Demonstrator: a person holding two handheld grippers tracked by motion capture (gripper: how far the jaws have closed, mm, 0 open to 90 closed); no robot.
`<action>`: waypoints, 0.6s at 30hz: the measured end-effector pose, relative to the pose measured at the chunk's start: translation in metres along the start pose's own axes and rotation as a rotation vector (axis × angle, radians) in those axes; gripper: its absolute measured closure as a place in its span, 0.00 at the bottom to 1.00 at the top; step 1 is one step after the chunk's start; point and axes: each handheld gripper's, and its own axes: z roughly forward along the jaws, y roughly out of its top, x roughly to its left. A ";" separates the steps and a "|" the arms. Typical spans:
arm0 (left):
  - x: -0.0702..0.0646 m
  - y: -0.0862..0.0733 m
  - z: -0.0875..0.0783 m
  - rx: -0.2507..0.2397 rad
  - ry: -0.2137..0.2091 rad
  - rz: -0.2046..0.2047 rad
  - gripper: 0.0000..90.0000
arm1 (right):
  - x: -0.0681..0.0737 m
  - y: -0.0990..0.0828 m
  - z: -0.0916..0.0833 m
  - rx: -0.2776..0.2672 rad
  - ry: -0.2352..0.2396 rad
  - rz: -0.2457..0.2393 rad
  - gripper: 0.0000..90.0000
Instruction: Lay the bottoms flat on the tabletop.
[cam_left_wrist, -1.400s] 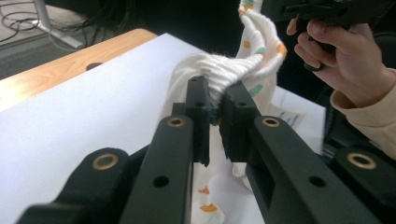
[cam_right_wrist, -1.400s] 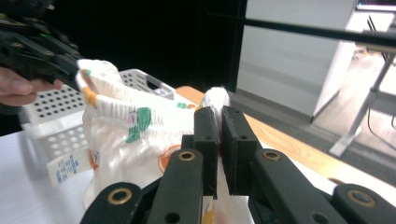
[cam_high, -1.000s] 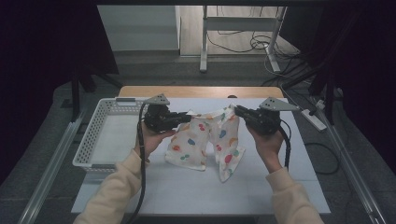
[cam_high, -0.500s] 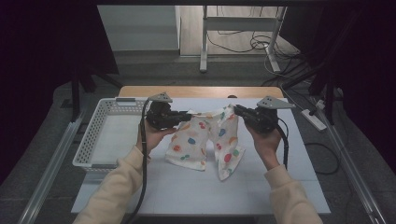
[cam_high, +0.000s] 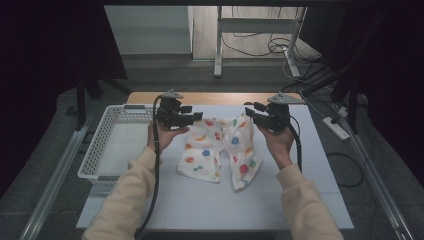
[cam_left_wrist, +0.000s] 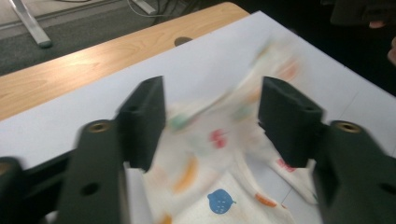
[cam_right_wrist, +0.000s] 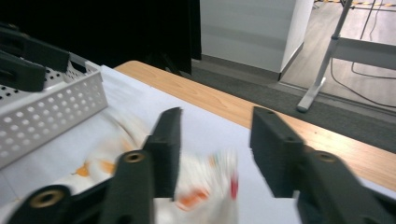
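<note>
We are looking at a white cloth (cam_high: 220, 150) printed with orange, red, blue and green shapes, lying crumpled on the white surface (cam_high: 310, 170) just right of a white perforated basket (cam_high: 95, 155). In the high view it is spreading into 2 lobes toward us, the right one folding into a narrow, trailing strip, while its far edge is bunching up between the 2 grippers.

We are holding the left gripper (cam_high: 192, 116) over the cloth's far left corner and the right gripper (cam_high: 248, 111) over its far right corner, both pointing inward at each other. In the left gripper view, the 2 fingers (cam_left_wrist: 142, 119) are standing well apart, with the blurred cloth (cam_left_wrist: 219, 154) showing in the gap beyond them; we cannot tell whether they are touching it. In the right gripper view, the fingers (cam_right_wrist: 166, 149) are likewise standing apart, with a blurred, raised fold of the cloth (cam_right_wrist: 210, 186) sitting between and below them, and the basket (cam_right_wrist: 51, 112) lying off to that view's left.
</note>
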 end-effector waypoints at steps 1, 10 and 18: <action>-0.001 -0.001 -0.001 -0.001 -0.002 0.008 0.44 | 0.000 -0.001 -0.001 0.005 0.000 -0.008 0.53; -0.012 -0.015 -0.009 0.015 -0.059 0.062 0.48 | -0.002 -0.018 -0.009 0.040 0.040 0.029 0.52; -0.018 -0.029 -0.016 0.007 -0.083 0.088 0.49 | 0.000 -0.024 -0.025 0.036 0.083 0.033 0.52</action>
